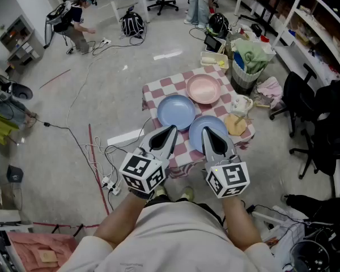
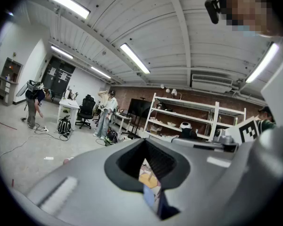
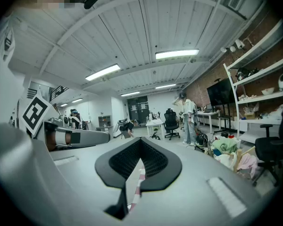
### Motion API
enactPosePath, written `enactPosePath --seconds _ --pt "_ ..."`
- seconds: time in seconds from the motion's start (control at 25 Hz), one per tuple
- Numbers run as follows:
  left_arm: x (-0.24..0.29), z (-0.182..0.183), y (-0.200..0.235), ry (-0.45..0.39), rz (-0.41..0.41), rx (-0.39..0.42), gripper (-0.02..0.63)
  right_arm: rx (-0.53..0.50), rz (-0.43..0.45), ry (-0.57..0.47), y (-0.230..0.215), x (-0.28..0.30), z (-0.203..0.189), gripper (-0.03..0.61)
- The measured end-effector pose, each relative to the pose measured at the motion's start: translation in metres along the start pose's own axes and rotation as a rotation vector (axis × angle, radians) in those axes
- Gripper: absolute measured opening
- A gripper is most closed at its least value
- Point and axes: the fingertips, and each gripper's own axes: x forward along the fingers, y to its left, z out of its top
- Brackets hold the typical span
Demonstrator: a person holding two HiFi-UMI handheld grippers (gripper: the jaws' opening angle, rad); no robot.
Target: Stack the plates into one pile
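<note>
**Table** (image 1: 169, 87): small, under a checked cloth, and it carries everything listed below.

**Plates, three, lying singly, no pile begun:**
- The pink plate (image 1: 203, 89) is by the far edge.
- One blue plate (image 1: 176, 111) is toward the left edge, just beside the pink one.
- A second blue plate (image 1: 219, 122) is at the near edge, partly covered in the head view by my right gripper.
- I judge all three light, stiff and smooth, so slippery to pinch.
- They look like plastic, though I cannot rule out something breakable.
- I would take each by its raised rim, on the side facing me, and lift it level.

**Left gripper** (image 1: 171, 128): jaws pressed together on nothing, held above the near edge.

**Right gripper** (image 1: 206, 130): the same, tips meeting and empty. Both must spread before any pinch.

**Bin** (image 1: 245, 75): stuffed with green cloth, on the floor beyond the right corner, out of the way.

**White jug** (image 1: 241, 103): at the right edge, near the pink plate, and it could be knocked by a wide swing.

**Tan dish** (image 1: 236, 125): holds a stick and touches or nearly touches the near blue plate's right rim. I would approach that plate from the left.
</note>
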Motion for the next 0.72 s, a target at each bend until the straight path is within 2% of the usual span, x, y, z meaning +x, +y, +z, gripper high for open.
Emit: enactPosePath --seconds 0.48,0.72 --pt "0.005 -0.005 -0.012 0.002 -0.011 0.003 0.006 -0.010 0.005 -0.002 -0.003 -0.005 -0.001 0.008" --pt "0.010 -0.012 -0.009 0.015 -0.007 -0.009 0.006 0.034 0.029 -0.016 -0.006 -0.007 -0.001 0.009"
